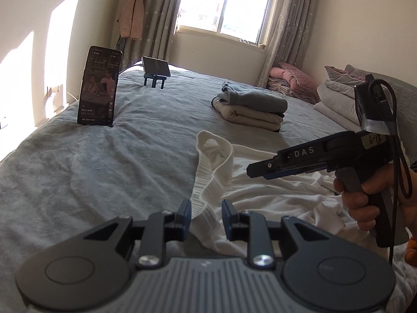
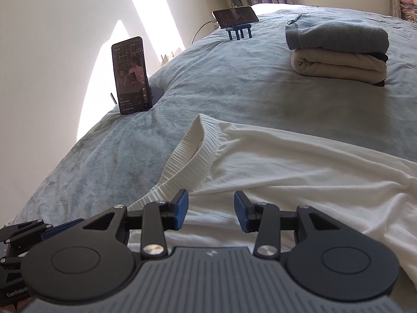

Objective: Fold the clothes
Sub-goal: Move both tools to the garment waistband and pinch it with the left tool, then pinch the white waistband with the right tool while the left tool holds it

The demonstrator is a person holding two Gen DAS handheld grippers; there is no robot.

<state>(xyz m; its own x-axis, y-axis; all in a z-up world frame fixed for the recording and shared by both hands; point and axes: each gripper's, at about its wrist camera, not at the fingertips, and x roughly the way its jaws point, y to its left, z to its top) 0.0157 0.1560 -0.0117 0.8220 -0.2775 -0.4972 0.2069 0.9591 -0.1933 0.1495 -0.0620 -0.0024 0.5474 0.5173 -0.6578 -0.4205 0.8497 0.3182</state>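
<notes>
Open bedspread [image 2: 221, 91] between upright phone [image 2: 131, 74] and folded stack [image 2: 338, 54].

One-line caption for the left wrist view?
Open left gripper straddles the ribbed hem of a white garment on the grey bed; folded stack behind.

The white garment [image 1: 260, 195] runs off the right and lower edges of both wrist views; its full outline cannot be established. Its near portion is hidden beneath the left gripper [image 1: 206, 220] body, and in the right wrist view beneath the right gripper [image 2: 210, 210].

The hand [image 1: 365, 203] holding the right gripper is cut off by the frame edge.

Text on the upright phone [image 1: 97, 86] is too small to read. The second phone [image 1: 155, 66] on its stand shows an indistinct screen.

A dark item between the folded clothes [image 2: 338, 54] shows only a sliver; unidentifiable.

Bedding [image 1: 336, 88] at the far right is partly hidden.
</notes>
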